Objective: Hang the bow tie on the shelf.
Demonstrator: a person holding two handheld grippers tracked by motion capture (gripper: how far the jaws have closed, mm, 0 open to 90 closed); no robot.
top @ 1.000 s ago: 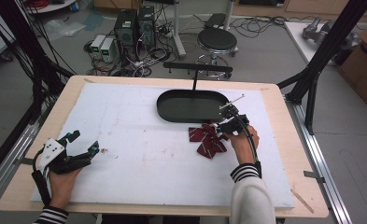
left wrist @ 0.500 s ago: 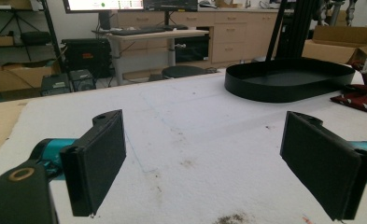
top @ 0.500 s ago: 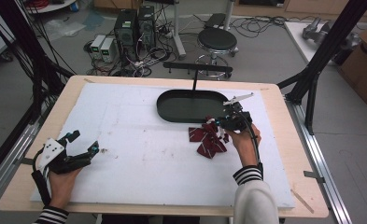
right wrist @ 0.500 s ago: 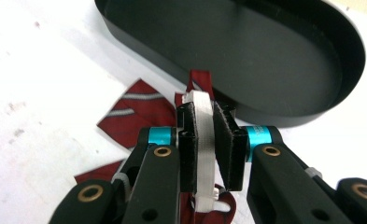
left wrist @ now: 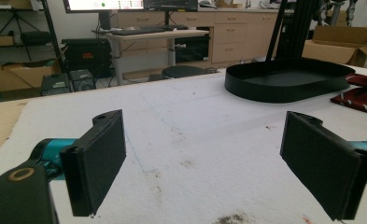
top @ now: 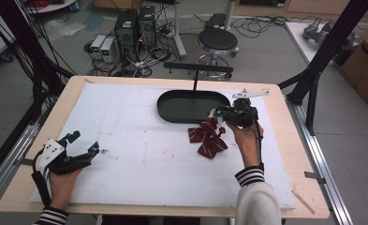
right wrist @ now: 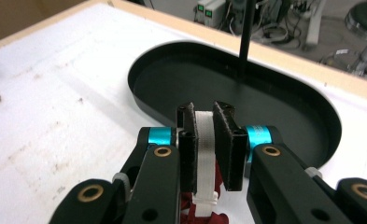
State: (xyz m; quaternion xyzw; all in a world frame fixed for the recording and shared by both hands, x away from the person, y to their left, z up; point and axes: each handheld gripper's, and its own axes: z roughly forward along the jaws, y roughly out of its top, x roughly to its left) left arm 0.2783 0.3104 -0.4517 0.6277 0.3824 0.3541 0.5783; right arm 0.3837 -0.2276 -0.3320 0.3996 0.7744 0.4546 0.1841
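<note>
**Right gripper clamps the white strap of a red bow tie beside the black tray**

We see the right gripper (top: 217,114) closed on a white strap (right wrist: 204,144), its two black jaws pressing the band from both sides. The strap belongs to a dark red striped bow tie (top: 209,138), which lies on the white mat (top: 139,154) just near of the black oval tray (top: 193,106), its top end lifted toward the jaws. In the right gripper view the tray (right wrist: 232,88) sits just beyond the jaws, with a thin black post rising from its far side.

We see the left gripper (top: 82,146) at the near left corner of the mat, well apart from the bow tie. Its jaws stand wide apart with nothing between them, resting low over the stained mat.
</note>
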